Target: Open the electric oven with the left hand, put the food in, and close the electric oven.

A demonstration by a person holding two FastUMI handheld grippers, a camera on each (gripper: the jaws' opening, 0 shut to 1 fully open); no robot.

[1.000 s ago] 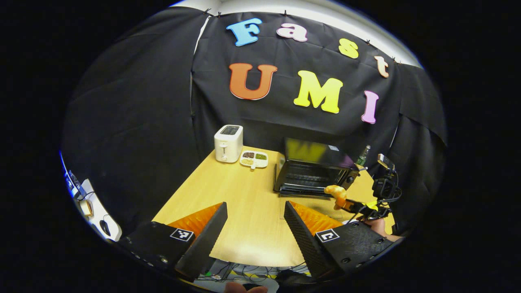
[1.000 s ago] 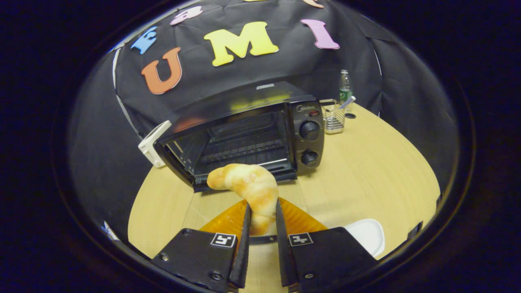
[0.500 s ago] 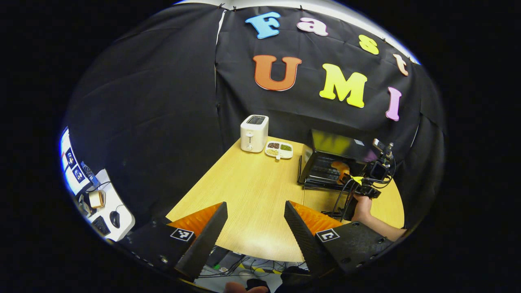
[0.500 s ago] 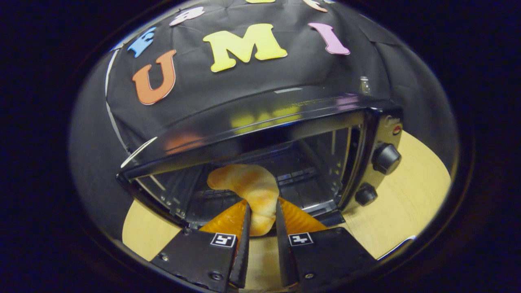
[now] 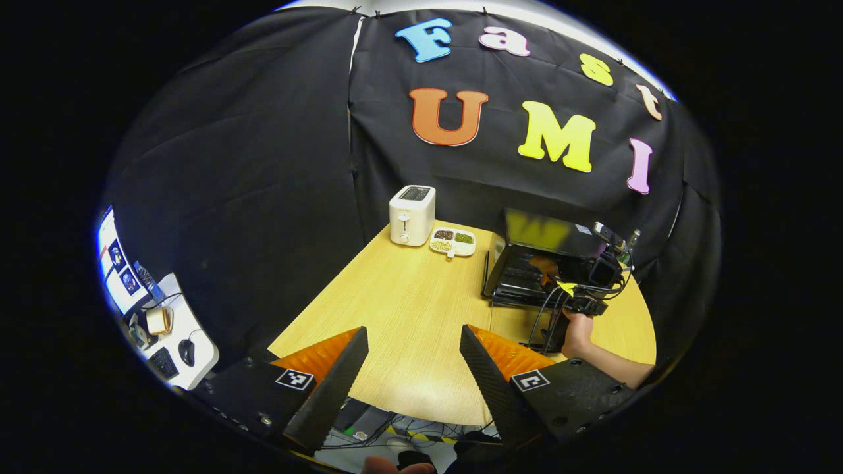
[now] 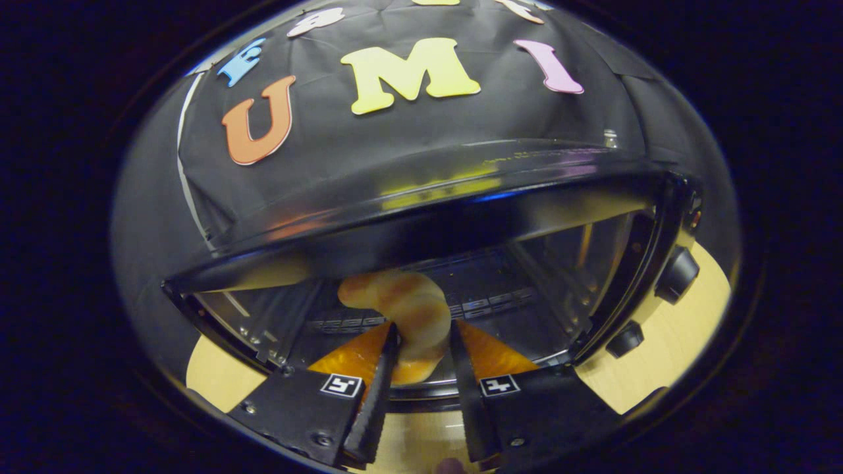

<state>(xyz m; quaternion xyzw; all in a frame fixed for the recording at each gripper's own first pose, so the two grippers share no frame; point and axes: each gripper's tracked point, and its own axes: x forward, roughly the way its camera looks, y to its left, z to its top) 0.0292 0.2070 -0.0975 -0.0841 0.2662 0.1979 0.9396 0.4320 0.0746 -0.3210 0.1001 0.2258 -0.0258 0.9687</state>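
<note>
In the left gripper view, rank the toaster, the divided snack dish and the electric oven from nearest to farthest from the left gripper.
1. Electric oven: right of the table, door open.
2. Divided snack dish: farther back, between oven and toaster.
3. Toaster: back edge, by the cloth wall.
The left gripper hangs open at the near edge.

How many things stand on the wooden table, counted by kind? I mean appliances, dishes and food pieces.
Appliances: 2, the white toaster and the black oven.
Dishes: 1, the divided snack tray.
Food pieces: 1, the croissant inside the oven, between the right gripper fingers.
Total: 4.
</note>
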